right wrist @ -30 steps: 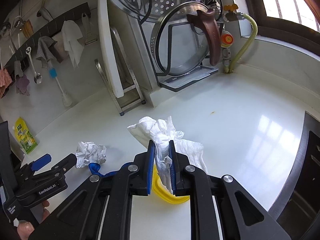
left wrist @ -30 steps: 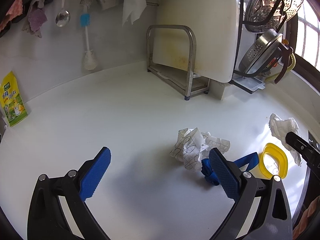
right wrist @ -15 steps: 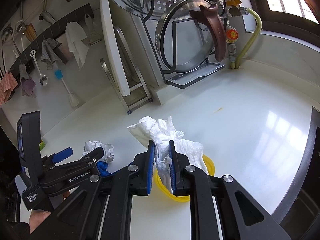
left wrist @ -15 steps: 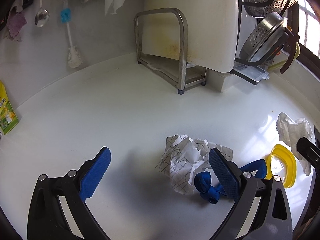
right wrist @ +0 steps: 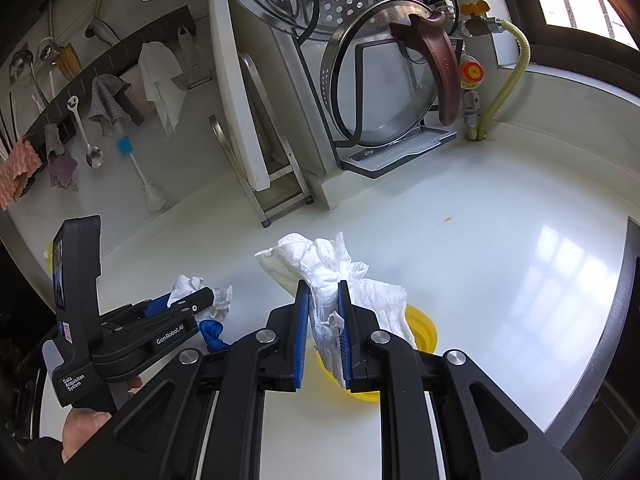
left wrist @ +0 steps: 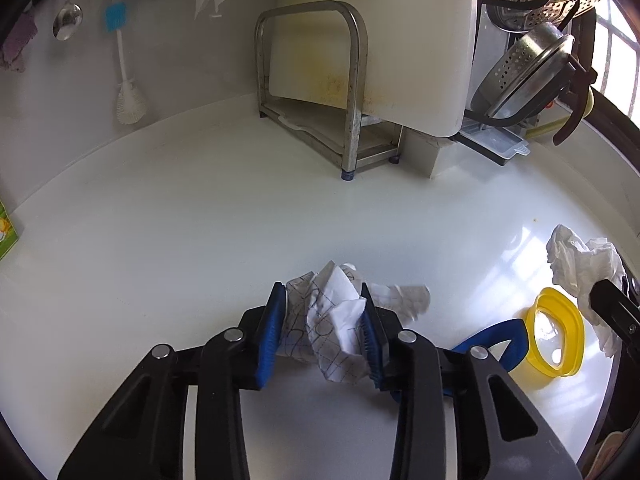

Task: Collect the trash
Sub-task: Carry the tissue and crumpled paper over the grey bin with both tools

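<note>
My left gripper [left wrist: 322,316] is shut on a crumpled sheet of patterned paper [left wrist: 332,320] that rests on the white counter. It also shows in the right wrist view [right wrist: 208,300]. My right gripper [right wrist: 323,304] is shut on a crumpled white tissue [right wrist: 332,276] and holds it above a yellow lid [right wrist: 420,330]. In the left wrist view the tissue [left wrist: 580,264] and the yellow lid [left wrist: 558,338] sit at the right, with a blue strap [left wrist: 496,338] lying between them and the paper.
A metal rack [left wrist: 320,92] with a white cutting board [left wrist: 380,36] stands at the back. Steel lids and a steamer [right wrist: 360,60] hang in a rack to the right. Utensils, cloths and a brush [right wrist: 136,172] hang on the back wall. A dark edge [right wrist: 624,320] bounds the counter at right.
My left gripper moved forward over the patterned paper and closed on it. My right gripper kept its hold on the tissue and shifted slightly.
</note>
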Action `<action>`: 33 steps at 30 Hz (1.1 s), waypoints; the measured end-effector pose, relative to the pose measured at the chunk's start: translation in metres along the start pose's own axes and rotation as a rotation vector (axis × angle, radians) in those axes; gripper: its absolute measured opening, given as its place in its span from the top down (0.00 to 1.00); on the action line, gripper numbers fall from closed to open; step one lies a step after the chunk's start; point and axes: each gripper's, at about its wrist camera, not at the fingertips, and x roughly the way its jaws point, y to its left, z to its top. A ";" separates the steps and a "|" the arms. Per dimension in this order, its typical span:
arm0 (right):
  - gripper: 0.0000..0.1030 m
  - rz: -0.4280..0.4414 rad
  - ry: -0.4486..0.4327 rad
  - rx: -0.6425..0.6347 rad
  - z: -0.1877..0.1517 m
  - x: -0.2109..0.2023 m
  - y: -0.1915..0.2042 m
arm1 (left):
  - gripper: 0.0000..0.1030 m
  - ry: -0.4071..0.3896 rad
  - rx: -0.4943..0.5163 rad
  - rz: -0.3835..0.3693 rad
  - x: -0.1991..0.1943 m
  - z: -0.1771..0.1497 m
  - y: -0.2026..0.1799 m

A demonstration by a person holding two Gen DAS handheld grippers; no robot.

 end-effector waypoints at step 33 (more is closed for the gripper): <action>0.87 0.014 -0.096 -0.001 -0.073 -0.112 0.016 | 0.70 -0.168 0.030 0.020 -0.169 -0.122 0.031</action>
